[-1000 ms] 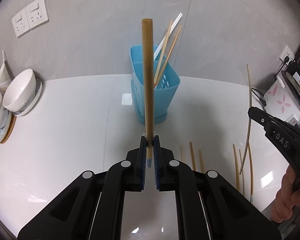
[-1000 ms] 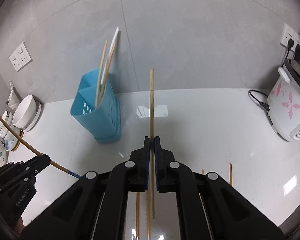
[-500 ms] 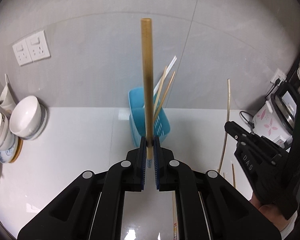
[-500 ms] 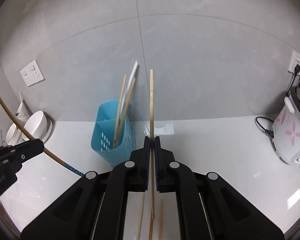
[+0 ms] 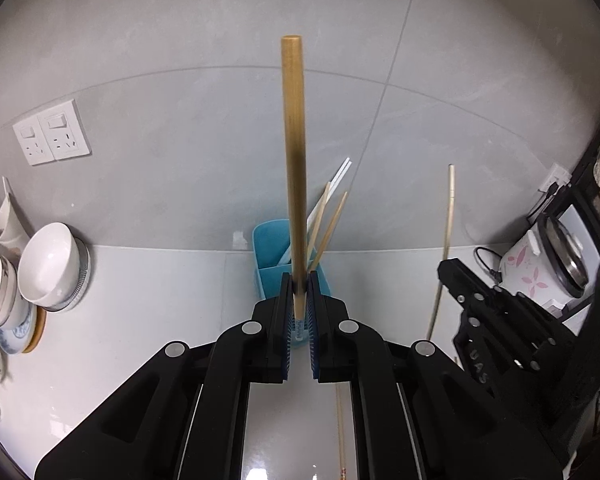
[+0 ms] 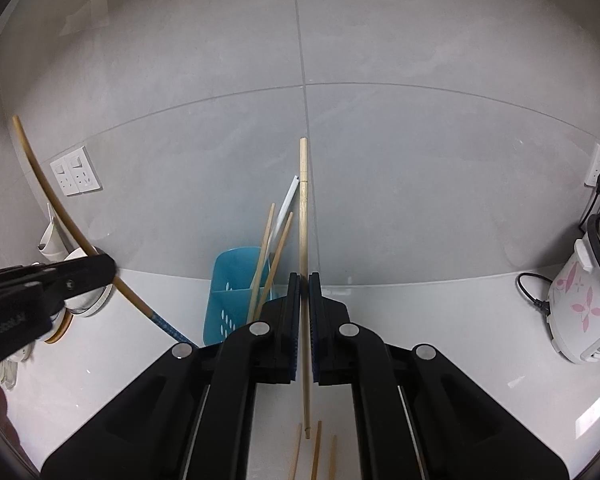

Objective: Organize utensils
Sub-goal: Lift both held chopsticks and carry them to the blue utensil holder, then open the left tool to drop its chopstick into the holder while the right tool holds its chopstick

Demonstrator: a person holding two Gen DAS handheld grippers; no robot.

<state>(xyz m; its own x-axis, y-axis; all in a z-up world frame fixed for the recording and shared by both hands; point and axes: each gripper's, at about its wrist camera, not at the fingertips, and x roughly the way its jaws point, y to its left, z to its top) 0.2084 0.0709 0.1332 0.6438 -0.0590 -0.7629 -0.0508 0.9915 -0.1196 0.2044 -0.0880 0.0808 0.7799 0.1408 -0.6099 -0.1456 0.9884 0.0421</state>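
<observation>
Clearly both grippers carry a load: the left gripper has its jaws clamped low on a thick brown chopstick, the right gripper pinches a paler chopstick partway along its length. More loose chopsticks lie on the tabletop beneath. Beyond stands the blue holder against the wall, sticks already leaning in it. Best to bring one chopstick over a compartment, tip down, and release only once inside the rim.
</observation>
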